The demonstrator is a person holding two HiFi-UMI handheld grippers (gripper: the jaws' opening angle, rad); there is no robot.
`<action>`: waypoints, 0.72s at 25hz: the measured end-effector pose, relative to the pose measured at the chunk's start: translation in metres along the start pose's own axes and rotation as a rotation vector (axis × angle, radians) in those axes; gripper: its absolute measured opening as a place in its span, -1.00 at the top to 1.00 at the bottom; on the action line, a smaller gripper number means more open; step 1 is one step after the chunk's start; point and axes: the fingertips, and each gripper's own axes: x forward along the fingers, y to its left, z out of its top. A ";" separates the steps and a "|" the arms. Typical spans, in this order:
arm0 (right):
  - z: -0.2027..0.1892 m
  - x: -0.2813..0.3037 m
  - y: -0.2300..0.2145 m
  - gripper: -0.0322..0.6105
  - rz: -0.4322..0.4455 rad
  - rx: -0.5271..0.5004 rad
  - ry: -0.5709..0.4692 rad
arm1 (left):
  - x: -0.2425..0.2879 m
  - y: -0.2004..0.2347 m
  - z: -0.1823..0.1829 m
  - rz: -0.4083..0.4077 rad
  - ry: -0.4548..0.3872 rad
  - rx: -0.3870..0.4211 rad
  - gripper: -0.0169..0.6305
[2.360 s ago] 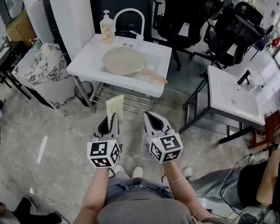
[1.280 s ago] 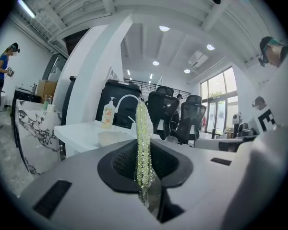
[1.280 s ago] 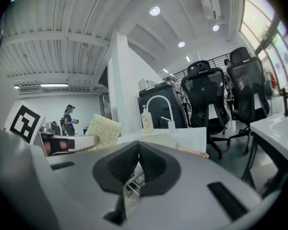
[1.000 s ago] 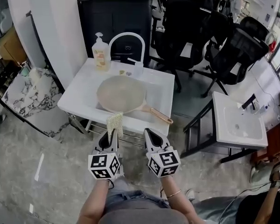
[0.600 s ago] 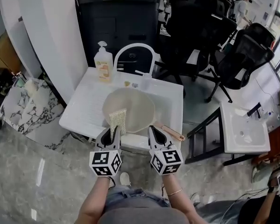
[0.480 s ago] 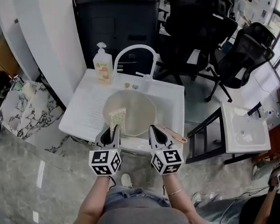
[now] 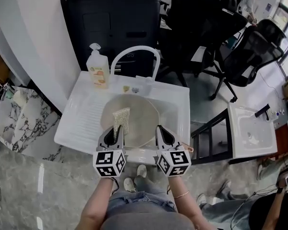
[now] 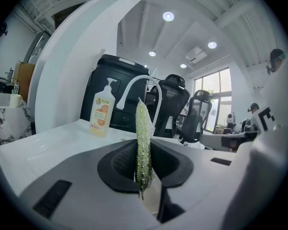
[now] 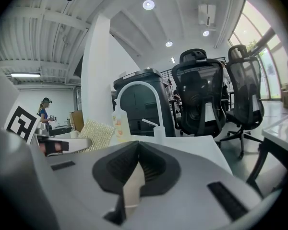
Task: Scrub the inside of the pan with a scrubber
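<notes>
We have closed on the white sink unit [image 7: 81, 123]. Head view: our left gripper [image 7: 116, 130] poises the yellow-green mesh scrubber [image 7: 120, 118] over the round beige pan [image 7: 143, 111] in its basin, ready to scrub; our right gripper [image 7: 164, 132] hides most of the pan's handle [image 7: 188, 148]. Left gripper view: jaws pinch the scrubber. Right gripper view: jaws pressed together, empty; pan unseen.

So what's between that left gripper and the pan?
The scrubber, pinched in the left gripper and sticking out over the pan; the head view shows it.

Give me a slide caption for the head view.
Left gripper holds scrubber over pan in white sink; right gripper shut and empty.
</notes>
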 end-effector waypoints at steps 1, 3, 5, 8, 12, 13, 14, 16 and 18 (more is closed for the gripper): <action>0.001 0.006 -0.005 0.87 -0.001 0.002 0.002 | 0.008 0.001 -0.002 0.011 0.015 0.006 0.74; 0.003 0.017 -0.014 0.87 0.000 0.003 0.009 | 0.025 0.003 -0.006 0.032 0.046 0.018 0.74; 0.004 0.029 -0.023 0.87 0.005 0.003 0.016 | 0.043 0.002 -0.007 0.030 0.061 0.017 0.74; 0.005 0.044 -0.035 0.87 0.016 0.013 0.027 | 0.070 -0.002 -0.007 0.018 0.070 0.007 0.74; 0.001 0.059 -0.050 0.87 0.016 0.037 0.044 | 0.103 -0.011 -0.015 -0.005 0.108 0.013 0.74; -0.001 0.062 -0.055 0.87 0.011 0.043 0.049 | 0.111 -0.015 -0.018 -0.018 0.122 0.016 0.74; -0.003 0.064 -0.059 0.87 0.006 0.049 0.055 | 0.118 -0.019 -0.022 -0.032 0.138 0.019 0.74; -0.007 0.068 -0.067 0.87 -0.005 0.060 0.067 | 0.131 -0.027 -0.034 -0.064 0.179 0.029 0.74; -0.010 0.071 -0.076 0.87 -0.018 0.069 0.078 | 0.141 -0.036 -0.048 -0.092 0.235 0.036 0.74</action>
